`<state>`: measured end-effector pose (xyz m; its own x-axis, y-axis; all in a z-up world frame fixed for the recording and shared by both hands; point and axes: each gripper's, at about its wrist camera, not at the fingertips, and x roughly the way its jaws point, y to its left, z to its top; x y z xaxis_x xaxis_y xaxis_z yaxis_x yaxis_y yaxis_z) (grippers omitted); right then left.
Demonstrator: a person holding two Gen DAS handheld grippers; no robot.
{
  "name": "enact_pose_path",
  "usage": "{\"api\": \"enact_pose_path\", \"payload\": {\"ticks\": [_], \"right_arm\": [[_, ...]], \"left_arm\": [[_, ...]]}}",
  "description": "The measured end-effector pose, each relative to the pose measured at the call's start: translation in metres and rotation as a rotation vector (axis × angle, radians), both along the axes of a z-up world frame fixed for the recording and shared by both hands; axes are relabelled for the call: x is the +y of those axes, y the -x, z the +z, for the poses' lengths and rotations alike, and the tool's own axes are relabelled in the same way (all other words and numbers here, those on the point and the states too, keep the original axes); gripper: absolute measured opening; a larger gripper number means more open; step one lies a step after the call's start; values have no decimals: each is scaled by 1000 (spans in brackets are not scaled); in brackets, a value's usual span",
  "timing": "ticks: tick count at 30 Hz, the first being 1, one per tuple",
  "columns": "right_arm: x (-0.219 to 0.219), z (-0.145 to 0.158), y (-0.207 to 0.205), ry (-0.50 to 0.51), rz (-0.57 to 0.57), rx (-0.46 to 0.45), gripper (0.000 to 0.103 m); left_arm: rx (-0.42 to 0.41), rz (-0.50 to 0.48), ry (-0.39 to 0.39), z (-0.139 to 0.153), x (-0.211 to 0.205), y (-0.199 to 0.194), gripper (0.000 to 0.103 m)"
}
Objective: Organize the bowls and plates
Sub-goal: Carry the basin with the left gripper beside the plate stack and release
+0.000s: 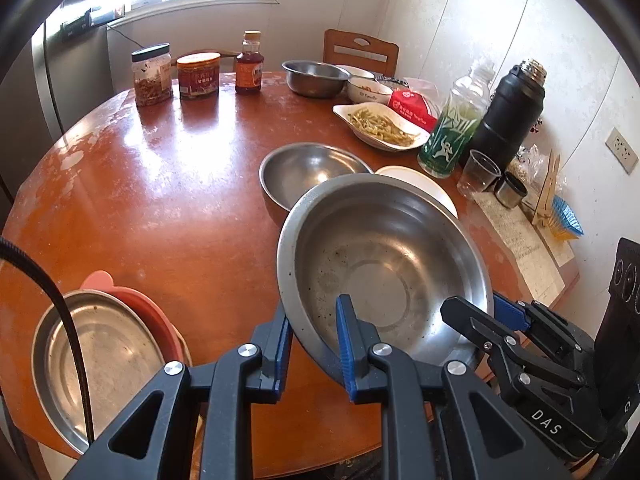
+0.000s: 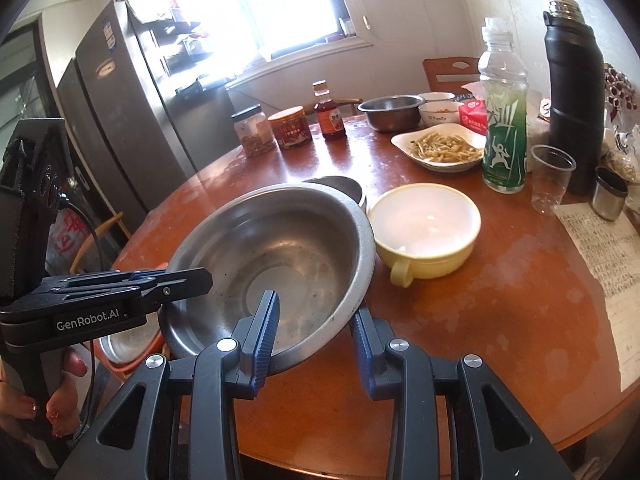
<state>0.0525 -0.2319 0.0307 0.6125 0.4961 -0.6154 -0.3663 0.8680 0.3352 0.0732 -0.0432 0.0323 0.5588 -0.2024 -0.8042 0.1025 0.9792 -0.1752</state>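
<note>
A large steel bowl [image 1: 384, 264] is held tilted above the round wooden table [image 1: 160, 200]. My left gripper [image 1: 312, 328] is shut on its near-left rim. My right gripper [image 2: 316, 320] straddles the bowl's [image 2: 276, 256] near-right rim, one finger inside, one outside, with a visible gap; it also shows in the left wrist view [image 1: 500, 316]. A smaller steel bowl [image 1: 308, 172] sits just behind. A yellow-and-white cup bowl [image 2: 428, 228] stands to the right. A steel plate on a pink plate [image 1: 100, 356] lies at the near left.
At the back are jars [image 1: 152, 76], a sauce bottle [image 1: 249, 64], a steel bowl [image 1: 314, 78], a white bowl [image 1: 368, 90] and a dish of food [image 1: 380, 126]. At the right stand a green bottle [image 2: 502, 128], black flask [image 2: 576, 92], plastic cup [image 2: 550, 178] and paper sheet [image 2: 612, 272].
</note>
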Motion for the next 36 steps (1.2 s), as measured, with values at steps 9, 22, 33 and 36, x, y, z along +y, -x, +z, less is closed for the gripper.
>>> {"api": "enact_pose_path", "payload": {"ticks": [9,22,33,36], "right_arm": [[-7,-17,5,20,13,42,37],[-9,-43,12,38,19,77,37],[-4,-48,11,48,23,89,37],[-2,-49,9,56,23,94,38]], "left_arm": [[36,3,-4,-22,-7,7,22],[80,-4,-2,-50,-13,20,24],[82,5,-13,-53,-12,21,25],[84,9,-11,-54,-12,21,25]]}}
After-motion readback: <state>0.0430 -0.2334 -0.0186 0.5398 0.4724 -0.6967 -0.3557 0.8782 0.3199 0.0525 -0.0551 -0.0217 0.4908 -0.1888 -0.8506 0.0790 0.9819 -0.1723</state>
